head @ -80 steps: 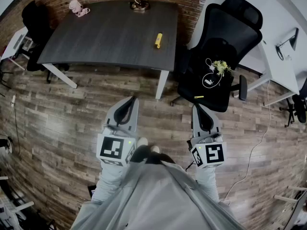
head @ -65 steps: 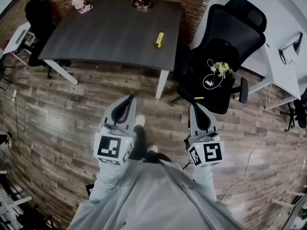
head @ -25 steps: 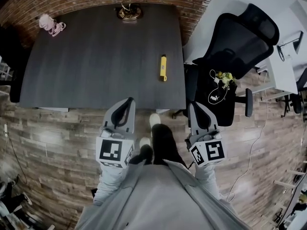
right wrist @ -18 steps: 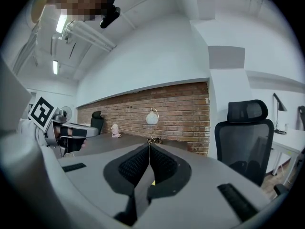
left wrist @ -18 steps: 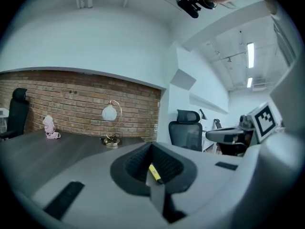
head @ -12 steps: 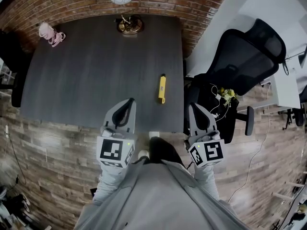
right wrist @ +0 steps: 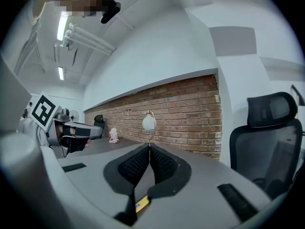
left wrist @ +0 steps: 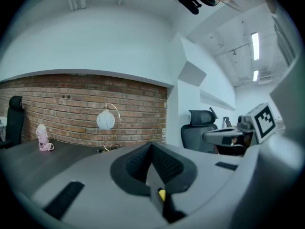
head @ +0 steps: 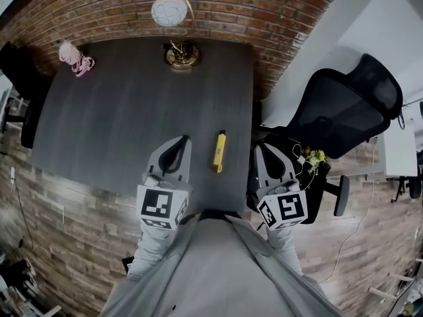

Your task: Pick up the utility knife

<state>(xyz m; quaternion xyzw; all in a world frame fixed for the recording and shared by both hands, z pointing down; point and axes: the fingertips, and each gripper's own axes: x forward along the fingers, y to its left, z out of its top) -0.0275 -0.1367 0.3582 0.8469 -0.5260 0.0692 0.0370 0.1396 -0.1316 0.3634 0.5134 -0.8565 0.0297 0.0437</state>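
Note:
A yellow utility knife [head: 219,151] lies lengthwise on the dark grey table [head: 119,117], close to its right edge. It sits between my two grippers and touches neither. In the head view my left gripper [head: 182,139] hangs over the table's near part, left of the knife, jaws shut and empty. My right gripper [head: 260,146] is at the table's right edge, right of the knife, also shut and empty. The left gripper view shows only a yellow sliver of the knife [left wrist: 162,194] under the closed jaws. The right gripper view shows a similar sliver of the knife [right wrist: 141,204].
A globe lamp [head: 169,9] on a brass base [head: 180,55] stands at the table's far edge by the brick wall. A small pink object [head: 76,57] sits at the far left corner. A black office chair [head: 347,107] stands right of the table, and another dark chair [head: 23,84] on the left.
The person has walked up to the table, so table and knife now appear nearer. Both grippers, earlier over the wooden floor, now reach over the table's near edge on either side of the knife.

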